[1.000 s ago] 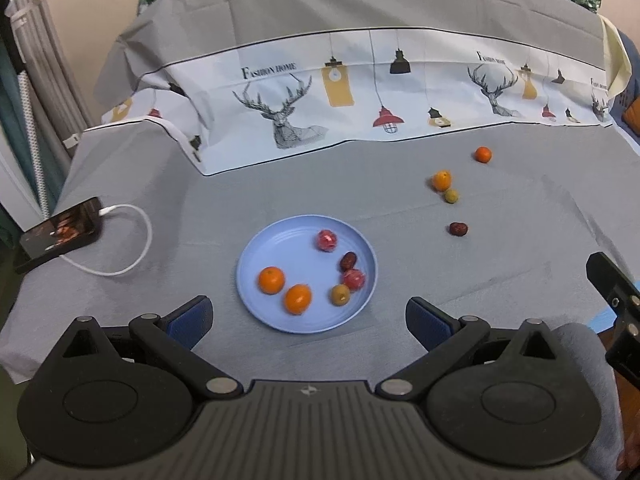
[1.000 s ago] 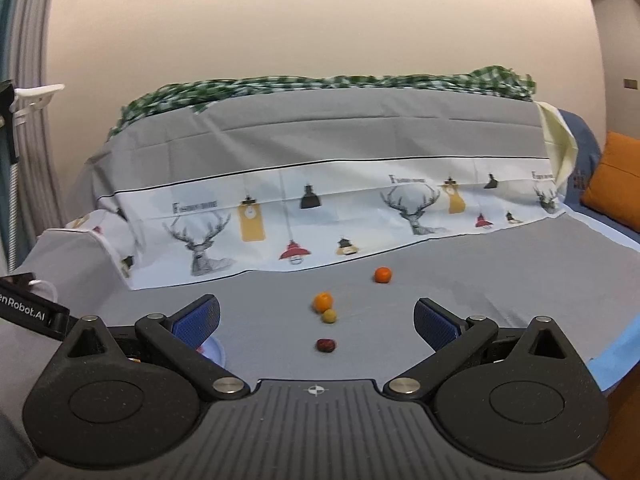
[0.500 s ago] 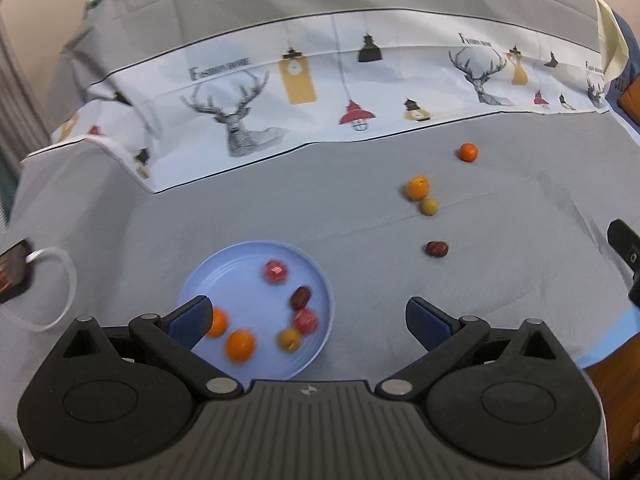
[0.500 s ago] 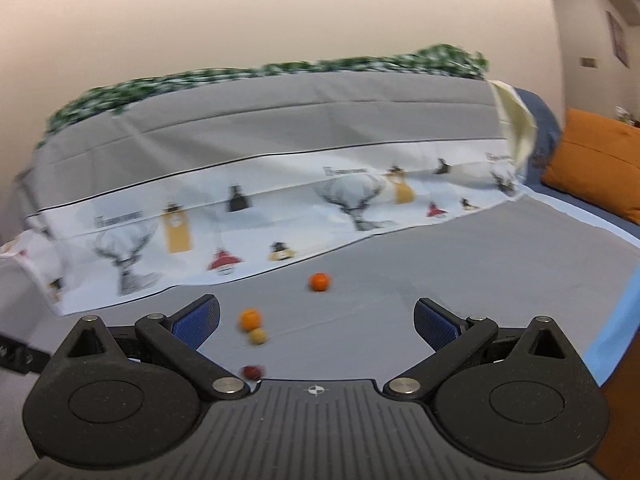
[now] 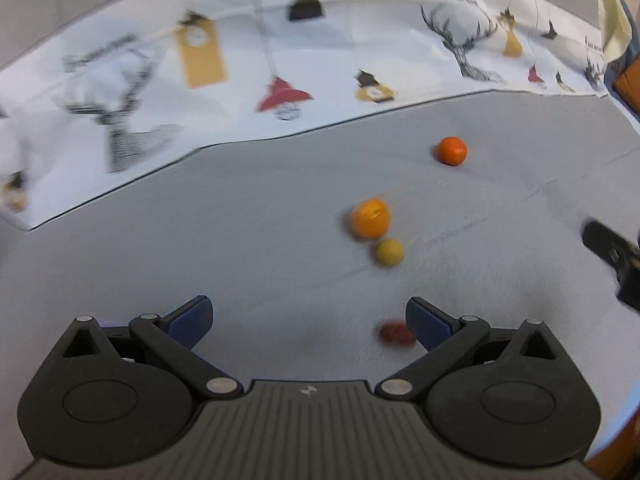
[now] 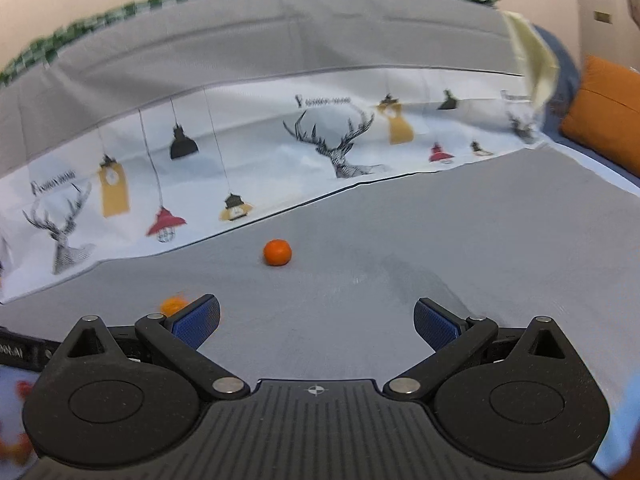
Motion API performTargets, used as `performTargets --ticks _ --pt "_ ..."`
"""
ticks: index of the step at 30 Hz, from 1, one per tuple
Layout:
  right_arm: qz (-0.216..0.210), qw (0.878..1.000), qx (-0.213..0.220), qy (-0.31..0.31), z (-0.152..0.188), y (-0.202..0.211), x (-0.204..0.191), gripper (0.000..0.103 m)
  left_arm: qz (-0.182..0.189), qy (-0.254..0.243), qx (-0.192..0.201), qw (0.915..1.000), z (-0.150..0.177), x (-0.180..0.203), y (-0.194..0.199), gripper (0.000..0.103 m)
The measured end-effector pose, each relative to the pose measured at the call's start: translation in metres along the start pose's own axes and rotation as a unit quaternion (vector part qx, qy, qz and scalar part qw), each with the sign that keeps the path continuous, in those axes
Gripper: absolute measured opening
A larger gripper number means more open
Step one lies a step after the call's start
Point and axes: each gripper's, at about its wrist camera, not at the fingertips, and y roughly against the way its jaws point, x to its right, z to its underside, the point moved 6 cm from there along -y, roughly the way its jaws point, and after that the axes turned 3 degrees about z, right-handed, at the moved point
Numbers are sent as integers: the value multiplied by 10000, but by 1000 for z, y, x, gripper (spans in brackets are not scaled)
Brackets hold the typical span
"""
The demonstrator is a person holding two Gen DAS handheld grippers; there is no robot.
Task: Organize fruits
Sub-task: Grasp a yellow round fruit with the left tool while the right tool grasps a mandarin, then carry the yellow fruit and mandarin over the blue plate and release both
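Both the left gripper (image 5: 308, 318) and the right gripper (image 6: 316, 320) hang with fingers spread wide, holding nothing. Four loose fruits lie on the grey cloth (image 5: 260, 248); the small dark-red fruit (image 5: 394, 334) sits beside the left gripper's right finger. The step looks like a reach: next, centring it between the fingers.

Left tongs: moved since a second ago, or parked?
Yes. The left tongs have moved forward and to the right over the grey sheet: the blue plate has left the view, and the dark red fruit now sits by the right finger.

The printed sheet (image 6: 280, 152) carries lettering too blurred to read, possibly two words.
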Motion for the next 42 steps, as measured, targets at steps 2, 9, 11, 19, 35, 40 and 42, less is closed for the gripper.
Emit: performTargets --ticks 2,9,11,19,35,40,42 --pt "-9 9998 -87 201 -7 -41 -2 102 310 -85 5 9995 -8 11 -33 103" --pt "-415 9957 -515 648 -17 -162 -21 102 389 -230 -506 9977 -15 30 -107 103" --pt "-512 9949 -595 631 -15 -189 -31 102 258 -352 -610 9972 -12 30 -119 103" --pt "-429 9960 -314 724 -12 -214 -48 102 439 -349 -74 9984 -10 24 -110 85" --pt "-283 9987 124 398 -20 -89 -16 36 611 -936 694 9913 3 19 -1 26" --pt "-499 9956 786 84 -20 25 -22 36 709 -758 974 9898 29 -4 85 26" --pt "-693 9933 929 19 -15 73 -33 36 658 -646 970 9910 43 -14 118 26"
